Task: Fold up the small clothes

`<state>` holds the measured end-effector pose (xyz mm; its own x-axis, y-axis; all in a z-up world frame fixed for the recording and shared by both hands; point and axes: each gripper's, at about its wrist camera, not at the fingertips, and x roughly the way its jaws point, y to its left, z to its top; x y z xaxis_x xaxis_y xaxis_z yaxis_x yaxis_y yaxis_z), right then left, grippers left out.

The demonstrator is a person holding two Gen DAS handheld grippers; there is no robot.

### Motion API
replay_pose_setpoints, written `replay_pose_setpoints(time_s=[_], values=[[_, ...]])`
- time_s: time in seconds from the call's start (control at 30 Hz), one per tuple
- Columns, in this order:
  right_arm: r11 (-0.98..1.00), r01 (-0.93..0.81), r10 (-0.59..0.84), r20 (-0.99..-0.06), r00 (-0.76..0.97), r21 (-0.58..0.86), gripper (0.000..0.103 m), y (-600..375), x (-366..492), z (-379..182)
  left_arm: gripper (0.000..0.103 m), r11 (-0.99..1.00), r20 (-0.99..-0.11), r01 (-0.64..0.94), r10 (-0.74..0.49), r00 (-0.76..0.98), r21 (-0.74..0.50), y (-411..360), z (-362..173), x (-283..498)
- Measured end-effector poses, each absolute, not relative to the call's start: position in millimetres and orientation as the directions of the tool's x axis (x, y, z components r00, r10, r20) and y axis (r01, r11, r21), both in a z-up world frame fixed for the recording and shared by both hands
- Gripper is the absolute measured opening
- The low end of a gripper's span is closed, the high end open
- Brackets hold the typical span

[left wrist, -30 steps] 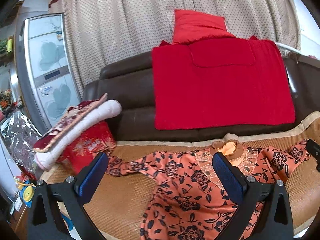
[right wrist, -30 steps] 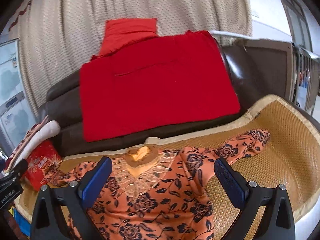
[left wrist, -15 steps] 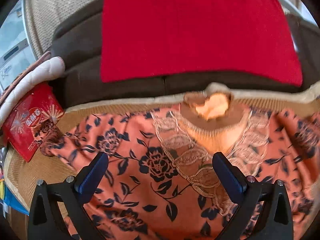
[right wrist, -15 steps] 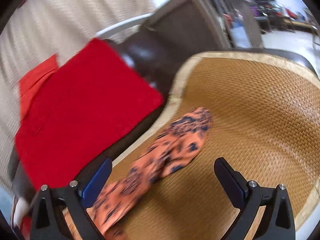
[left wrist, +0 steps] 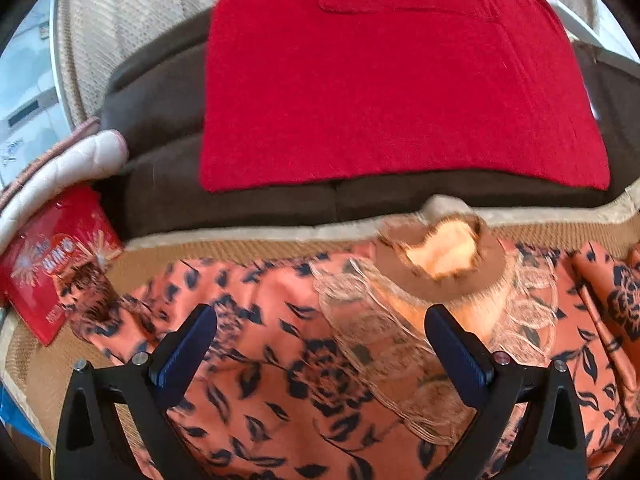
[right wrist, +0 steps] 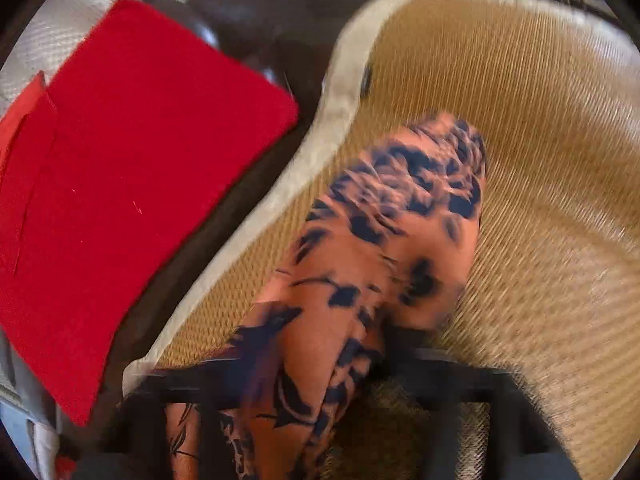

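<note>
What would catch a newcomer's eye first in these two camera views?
The big red blanket draped over the brown sofa back, dominating the upper frame. Below it, an orange floral garment lies spread on the woven mat, one sleeve running out across it.

We see the small garment (left wrist: 304, 364) in salmon orange printed with dark navy roses and leaves, its neckline (left wrist: 440, 276) banded in brown with pale beige lace below it, and the same orange-and-navy print runs along the sleeve (right wrist: 384, 248) in the right wrist view. It lies on a golden-tan woven mat (right wrist: 552, 184) edged in cream, in front of a dark brown sofa (left wrist: 160, 120) draped with a plain bright red cloth (left wrist: 392, 92). The left hand-held gripper (left wrist: 320, 356) is black with dark blue pads (left wrist: 188, 352), and a red packet (left wrist: 52, 264) with white starburst print sits at the mat's left end.
</note>
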<state>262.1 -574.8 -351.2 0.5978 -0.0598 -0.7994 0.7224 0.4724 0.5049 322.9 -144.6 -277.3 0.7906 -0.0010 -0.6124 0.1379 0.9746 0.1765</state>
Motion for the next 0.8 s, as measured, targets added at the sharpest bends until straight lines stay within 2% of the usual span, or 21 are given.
replay_pose_setpoints(time_s=[0.07,0.13,0.2,0.33,0.43,0.53,0.67,0.73,0.8], values=[[0.453,0.705,-0.036,-0.779,0.626,0.546,0.014,-565.4,257.5,-347.1,0.103,0.977,-0.588,0.094,0.038,0.808,0.192,-131.9,-271.0,325.8],[0.542,0.660,-0.097,-0.742,0.664,0.520,0.014,-547.7,256.9,-315.1,0.103,0.982,-0.579,0.050,0.068,0.812,0.184,-117.1,-265.1,330.5],[0.656,0.521,-0.092,-0.627,0.774,0.546,0.013,-513.4,257.9,-265.2,0.103,0.986,-0.572,-0.022,0.112,0.812,0.163,-93.1,-256.8,337.5],[0.773,0.161,0.129,-0.401,0.907,0.613,0.013,-420.5,265.9,-191.2,0.103,0.973,-0.540,-0.192,0.231,0.809,0.130,-38.7,-241.6,346.0],[0.790,-0.071,0.327,-0.320,0.889,0.609,0.013,-335.6,279.2,-162.7,0.103,0.944,-0.519,-0.308,0.321,0.792,0.114,2.6,-234.5,348.2],[0.760,-0.175,0.466,-0.336,0.818,0.626,0.013,-270.0,291.7,-165.2,0.103,0.923,-0.522,-0.379,0.358,0.774,0.071,36.2,-231.6,344.2],[0.702,-0.131,0.548,-0.414,0.727,0.700,0.016,-241.2,301.2,-194.0,0.103,0.926,-0.545,-0.377,0.326,0.772,0.021,51.3,-234.9,342.8],[0.688,-0.085,0.555,-0.446,0.702,0.721,0.016,-249.3,299.8,-208.9,0.103,0.935,-0.550,-0.351,0.314,0.774,0.040,44.5,-237.8,344.9],[0.716,-0.032,0.499,-0.480,0.722,0.697,0.016,-265.0,290.4,-211.9,0.103,0.947,-0.548,-0.318,0.293,0.783,0.052,35.3,-239.9,346.3]])
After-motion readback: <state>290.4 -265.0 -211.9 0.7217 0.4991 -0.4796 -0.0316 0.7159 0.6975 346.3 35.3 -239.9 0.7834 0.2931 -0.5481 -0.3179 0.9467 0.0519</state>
